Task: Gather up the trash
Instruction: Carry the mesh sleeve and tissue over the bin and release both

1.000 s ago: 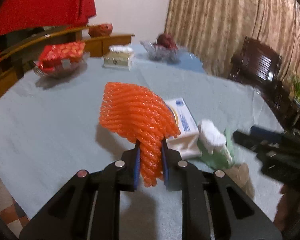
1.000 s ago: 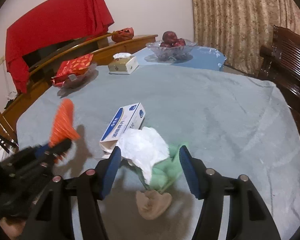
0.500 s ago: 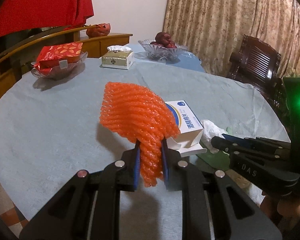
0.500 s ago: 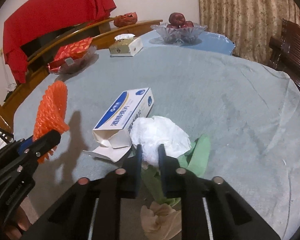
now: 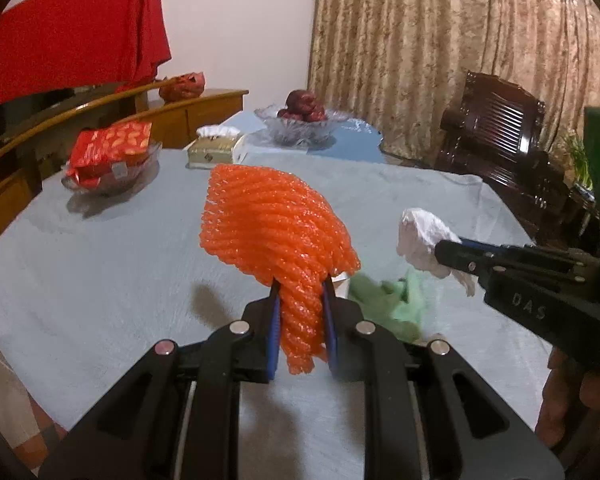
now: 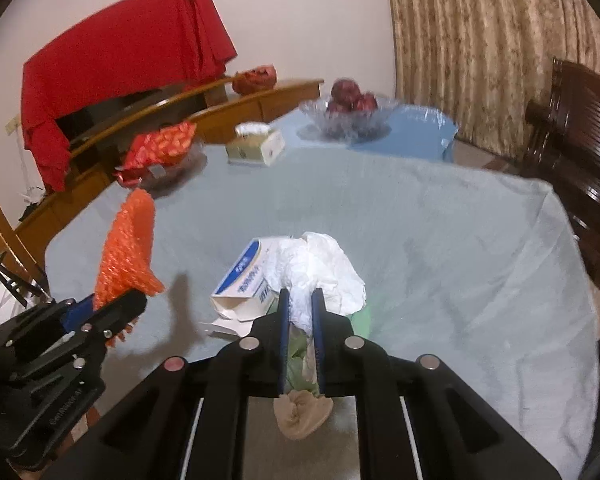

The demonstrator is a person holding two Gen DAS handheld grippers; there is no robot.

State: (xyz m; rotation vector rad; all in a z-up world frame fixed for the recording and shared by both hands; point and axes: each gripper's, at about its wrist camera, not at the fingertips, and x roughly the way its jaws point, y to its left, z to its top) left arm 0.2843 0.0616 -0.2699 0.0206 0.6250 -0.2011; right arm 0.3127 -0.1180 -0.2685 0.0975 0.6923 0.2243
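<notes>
While each hand-held gripper pinches trash, a pale blue cloth [image 6: 440, 232] covers the round table, beige curtains [image 5: 440, 48] behind

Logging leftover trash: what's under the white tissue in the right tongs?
Under the white tissue: green scrap, tan wad, beside an open box. Anything beneath the green scrap is hidden.

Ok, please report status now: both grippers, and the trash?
Left gripper shut on orange foam net. Right gripper shut on white tissue. Box, green scrap on table.
</notes>
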